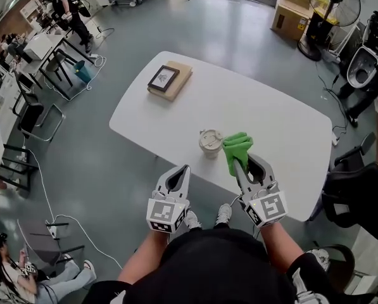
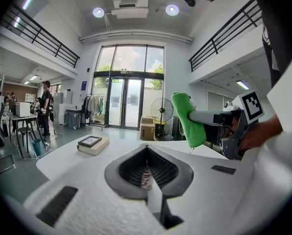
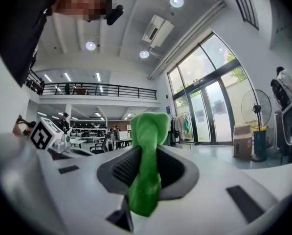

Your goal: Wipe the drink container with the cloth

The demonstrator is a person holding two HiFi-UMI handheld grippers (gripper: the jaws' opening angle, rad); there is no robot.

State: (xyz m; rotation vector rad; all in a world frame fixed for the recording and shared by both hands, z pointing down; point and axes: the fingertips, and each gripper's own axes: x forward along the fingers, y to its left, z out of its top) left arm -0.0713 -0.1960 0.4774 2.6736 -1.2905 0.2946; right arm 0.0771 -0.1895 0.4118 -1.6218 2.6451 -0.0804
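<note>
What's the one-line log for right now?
left gripper: shut, empty | right gripper: shut on cloth | cup: on table

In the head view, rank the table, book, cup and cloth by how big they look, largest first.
1. table
2. book
3. cloth and cup: about alike. The cloth is held up nearer the camera, so I won't rank them.

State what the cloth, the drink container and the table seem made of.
Cloth: soft fuzzy fabric, maybe microfibre; matte green, hangs limply in folds.
Drink container: pale, lidded; paper or plastic, cannot tell.
Table: smooth white top, faint sheen; perhaps laminate.
</note>
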